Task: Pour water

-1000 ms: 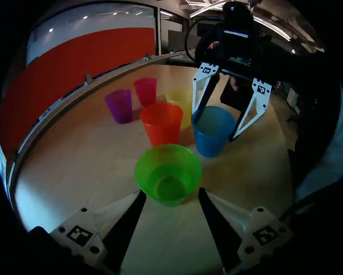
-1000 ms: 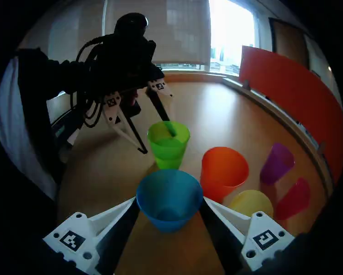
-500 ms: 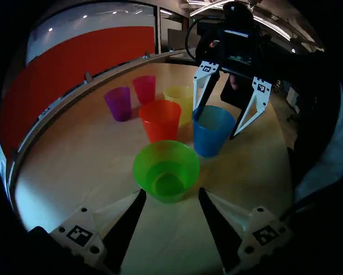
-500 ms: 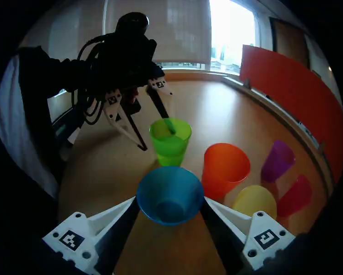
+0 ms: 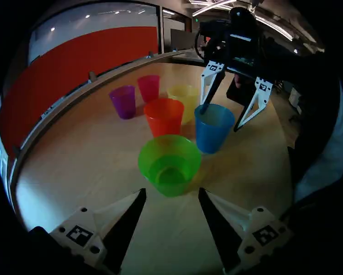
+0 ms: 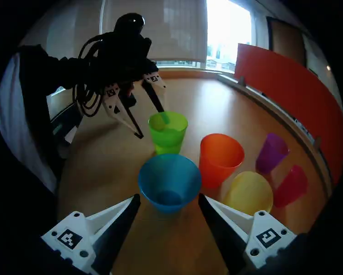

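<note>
Before the left gripper (image 5: pixel 171 191) and right gripper (image 6: pixel 169 197), fingers (image 5: pixel 125 220) spread, stand six cups (image 5: pixel 164 117).

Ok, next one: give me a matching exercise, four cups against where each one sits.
1 green cup
2 blue cup
3 orange cup
4 purple cup

A just ahead of the open right tongs
B on the red wall side, beside the pink cup
C just ahead of the open left tongs
D middle of the group, next to the yellow cup

Pairs: 1-C, 2-A, 3-D, 4-B
</note>
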A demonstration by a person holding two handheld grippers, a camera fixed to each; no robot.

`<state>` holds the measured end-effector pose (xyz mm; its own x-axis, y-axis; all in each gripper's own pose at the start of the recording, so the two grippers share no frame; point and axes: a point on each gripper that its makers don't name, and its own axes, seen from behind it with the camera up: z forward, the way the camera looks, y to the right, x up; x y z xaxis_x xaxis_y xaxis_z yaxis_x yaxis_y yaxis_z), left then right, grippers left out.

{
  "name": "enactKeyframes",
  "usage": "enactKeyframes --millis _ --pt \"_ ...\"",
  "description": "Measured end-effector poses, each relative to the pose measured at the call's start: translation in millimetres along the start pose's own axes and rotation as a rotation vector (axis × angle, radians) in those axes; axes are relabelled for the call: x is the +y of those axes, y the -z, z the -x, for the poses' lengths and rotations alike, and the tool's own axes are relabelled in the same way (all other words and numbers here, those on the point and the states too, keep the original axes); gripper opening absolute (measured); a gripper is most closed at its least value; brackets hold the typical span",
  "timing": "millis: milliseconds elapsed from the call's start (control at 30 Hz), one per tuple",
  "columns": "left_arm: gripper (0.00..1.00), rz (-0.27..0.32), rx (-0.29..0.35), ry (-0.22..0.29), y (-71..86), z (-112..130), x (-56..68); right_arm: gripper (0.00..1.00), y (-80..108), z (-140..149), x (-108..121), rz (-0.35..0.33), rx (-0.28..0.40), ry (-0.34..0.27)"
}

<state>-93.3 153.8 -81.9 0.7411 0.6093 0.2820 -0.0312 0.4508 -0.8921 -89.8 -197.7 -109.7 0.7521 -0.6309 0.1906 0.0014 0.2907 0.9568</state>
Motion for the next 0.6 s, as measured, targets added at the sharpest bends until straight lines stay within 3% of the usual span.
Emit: enactKeyframes --millis 600 --pt "0.84 -0.065 0.006 0.038 21.2 9 -12.7 0.99 32.1 13 10 0.087 0.022 -0.046"
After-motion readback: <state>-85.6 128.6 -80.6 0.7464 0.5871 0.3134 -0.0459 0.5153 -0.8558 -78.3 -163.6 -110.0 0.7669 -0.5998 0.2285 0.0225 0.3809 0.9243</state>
